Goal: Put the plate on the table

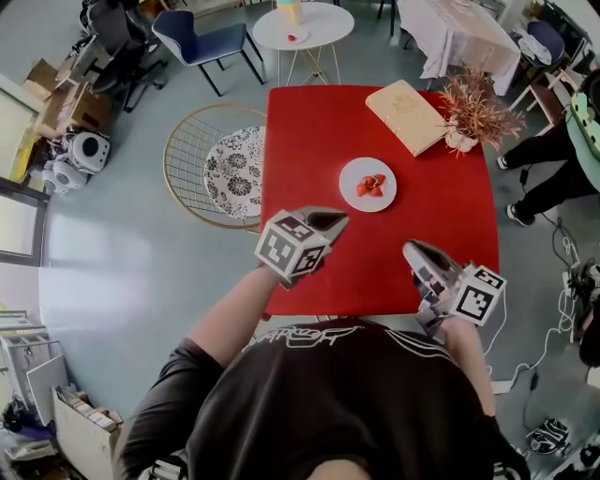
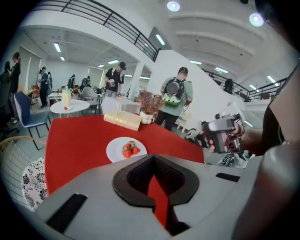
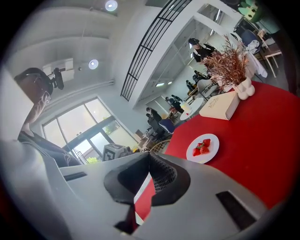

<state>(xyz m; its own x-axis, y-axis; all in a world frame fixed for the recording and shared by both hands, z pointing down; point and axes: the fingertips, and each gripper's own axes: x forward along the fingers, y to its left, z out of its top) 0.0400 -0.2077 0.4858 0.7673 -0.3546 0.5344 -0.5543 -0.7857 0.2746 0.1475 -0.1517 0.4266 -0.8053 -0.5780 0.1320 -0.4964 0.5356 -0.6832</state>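
Note:
A white plate (image 1: 367, 184) with strawberries rests on the red table (image 1: 319, 141), a little right of its middle. It also shows as the plate (image 2: 125, 149) ahead of my left jaws and the plate (image 3: 202, 148) to the right of my right jaws. My left gripper (image 1: 328, 220) hovers over the table's near left part, shut and empty, short of the plate. My right gripper (image 1: 417, 251) is over the near right edge, jaws together with nothing between them. In the gripper views the left gripper (image 2: 153, 164) and right gripper (image 3: 150, 174) each show only a thin slit.
A cream book (image 1: 408, 115) and a vase of dried red plants (image 1: 473, 112) stand at the table's far right. A wire chair with a patterned cushion (image 1: 220, 169) sits left of the table. A white round table (image 1: 303, 26) and a blue chair (image 1: 202, 42) lie beyond. A person (image 1: 562, 159) stands at the right.

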